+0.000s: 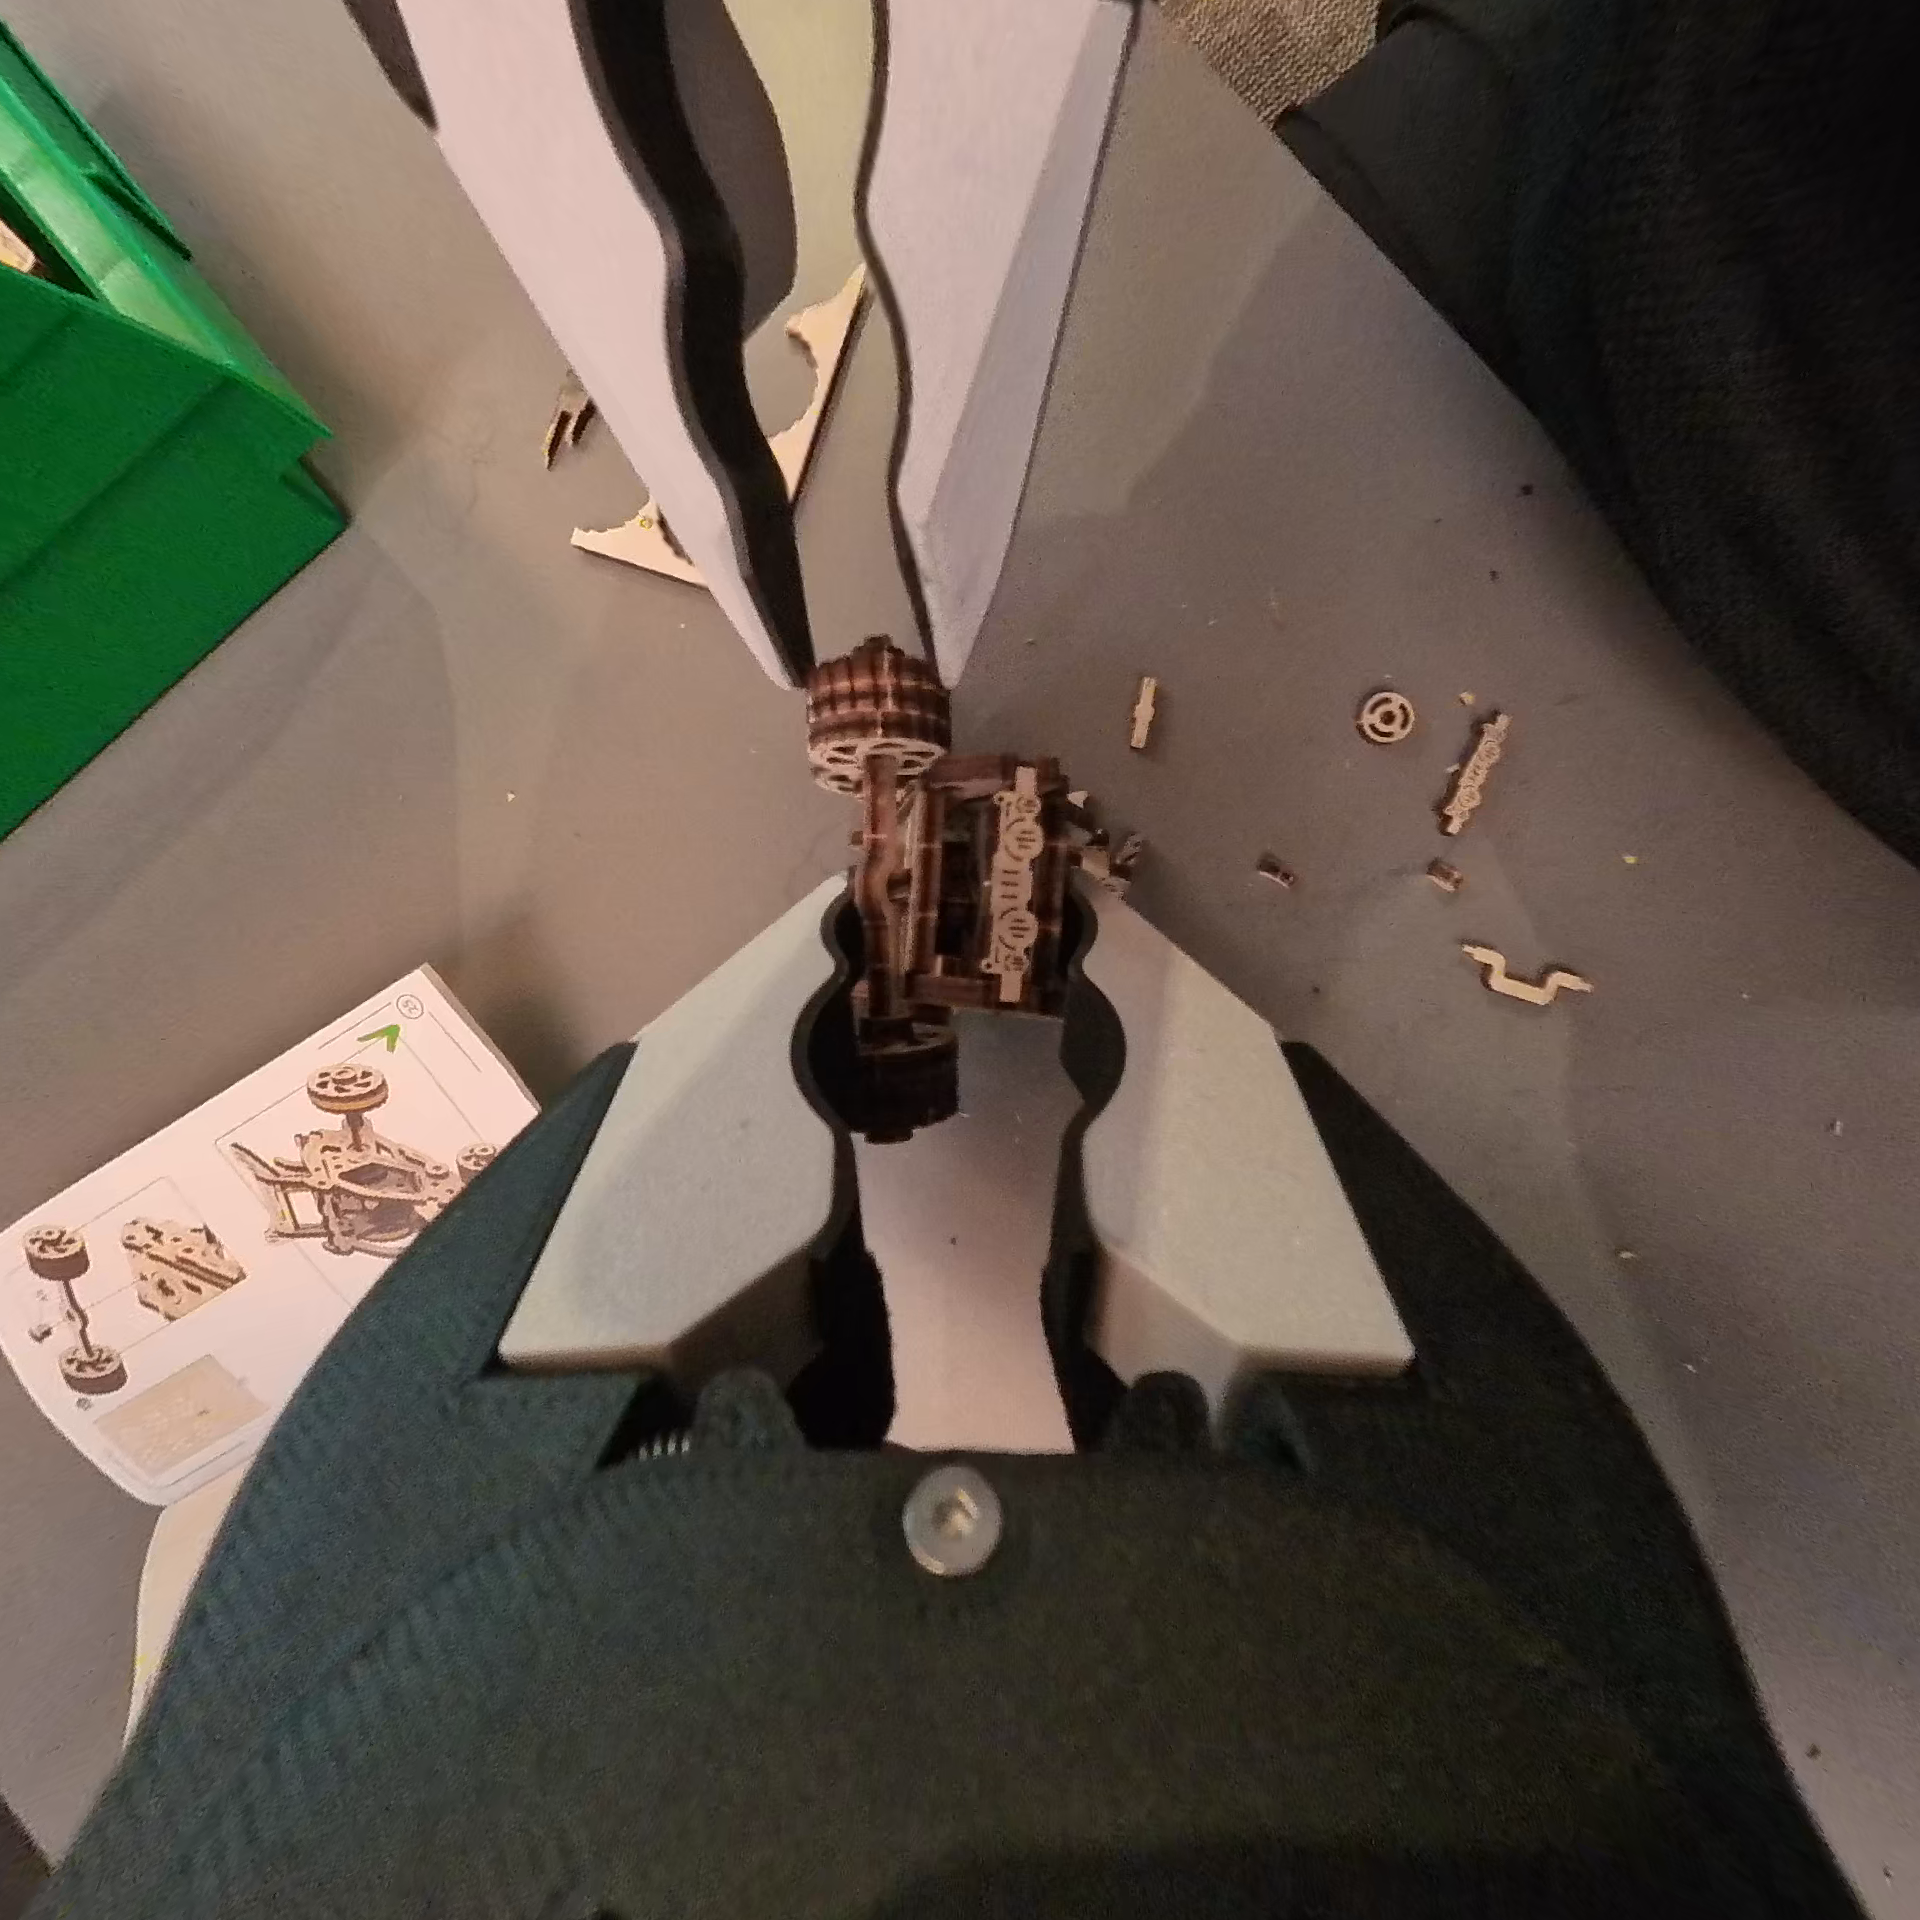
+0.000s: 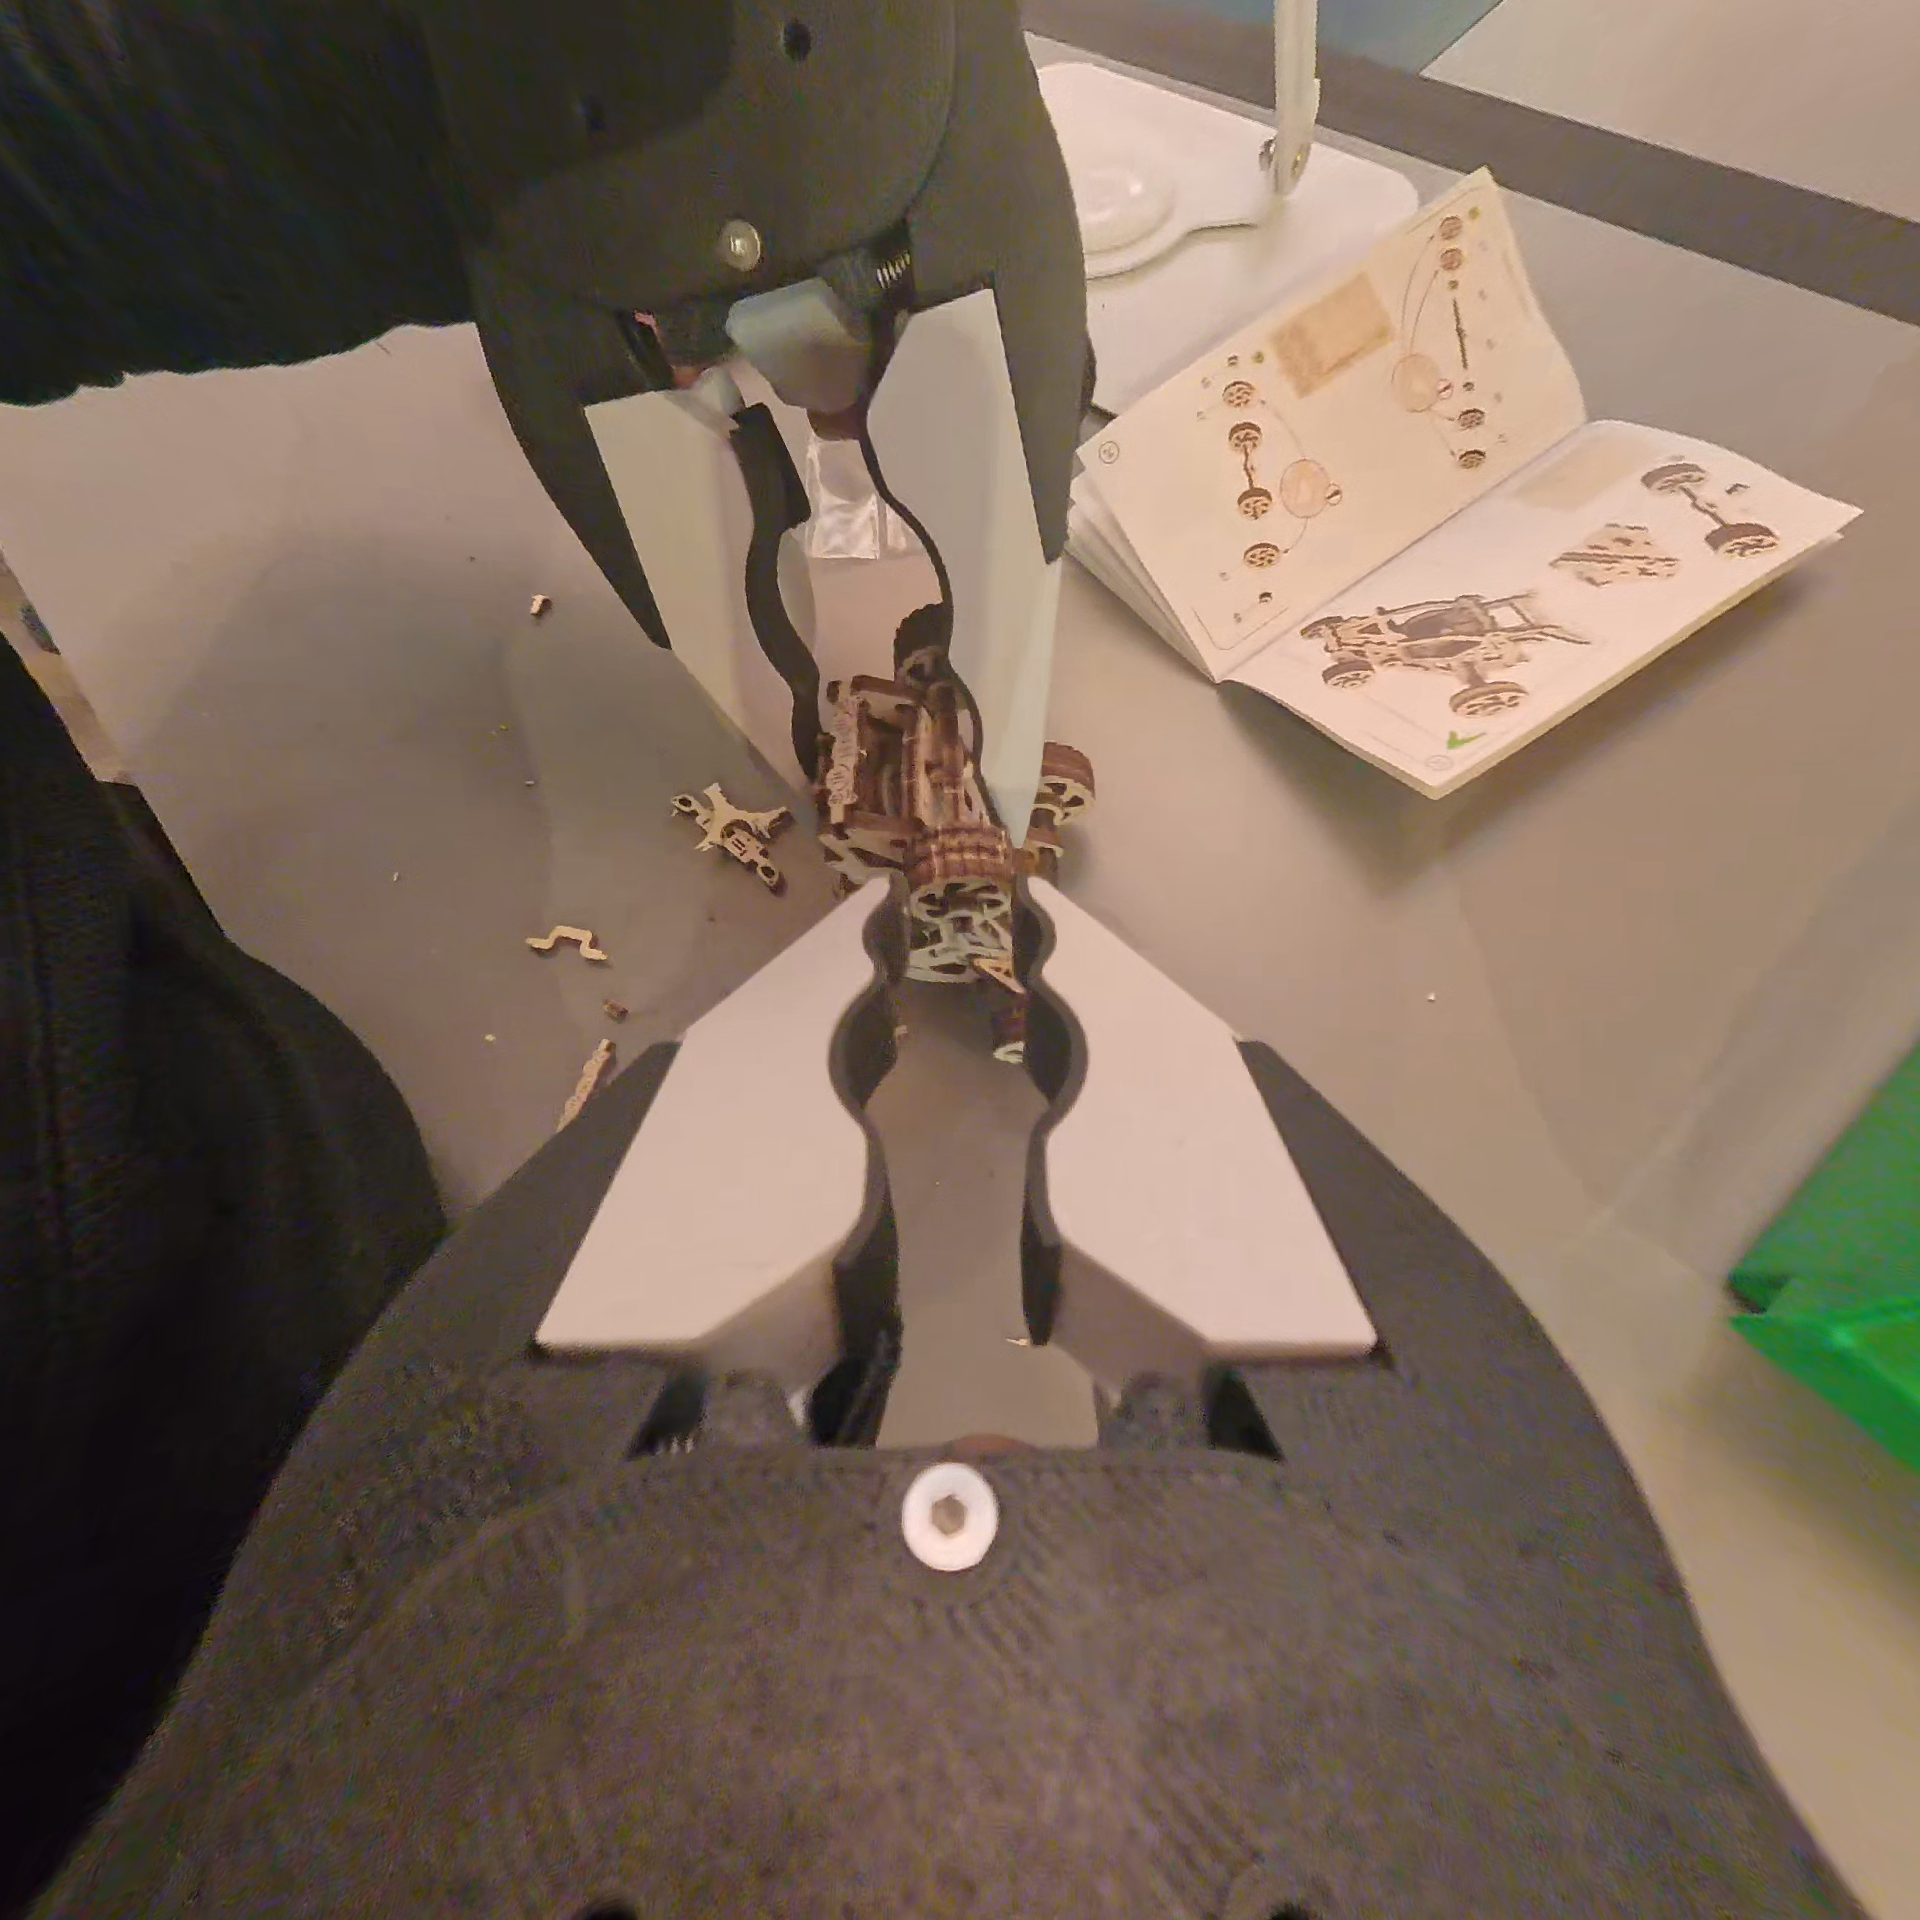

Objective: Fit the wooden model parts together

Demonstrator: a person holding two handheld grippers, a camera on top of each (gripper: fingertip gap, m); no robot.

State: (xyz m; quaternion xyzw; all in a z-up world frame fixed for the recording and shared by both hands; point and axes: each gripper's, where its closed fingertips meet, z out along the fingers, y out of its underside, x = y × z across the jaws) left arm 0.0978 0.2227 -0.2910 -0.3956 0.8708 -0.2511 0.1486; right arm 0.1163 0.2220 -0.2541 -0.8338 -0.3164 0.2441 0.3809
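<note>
Mid-table, the left gripper (image 1: 961, 914) pinches the wooden model body (image 1: 987, 894) while the right gripper (image 2: 956, 925) pinches its wheel (image 2: 956, 914), loose wooden scraps (image 1: 1522, 977) and the booklet (image 2: 1455, 520) lying near, the grey table (image 1: 1351, 1143) bare elsewhere.

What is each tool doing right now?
Left tool: shut on the model body.
Right tool: shut on a wheel at the end of the model's axle.

The green bin (image 1: 135, 436) is cut off at the left edge, and tiny wooden bits (image 1: 1276, 871) on the tabletop (image 1: 1455, 1195) are too small to identify.
</note>
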